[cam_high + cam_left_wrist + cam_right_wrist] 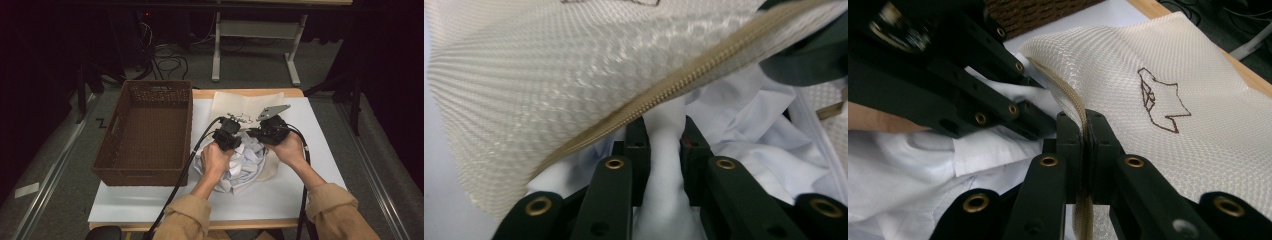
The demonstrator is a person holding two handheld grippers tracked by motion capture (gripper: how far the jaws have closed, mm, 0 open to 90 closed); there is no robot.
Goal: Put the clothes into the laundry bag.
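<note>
Mesh bag (1158,65) holds white cloth (664,165) | left gripper (663,137) clamps cloth | right gripper (1083,131) pinches zipper (1068,95)

Dim rm; grey carpet (60,190), white desk frame (260,30) behind.

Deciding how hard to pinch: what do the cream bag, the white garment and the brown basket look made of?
Cream bag: woven mesh, likely synthetic, honeycomb texture with slight sheen and a tan zipper. White garment: thin, matte woven cloth, perhaps cotton, creasing softly. Brown basket: woven wicker or rattan look, matte.
</note>
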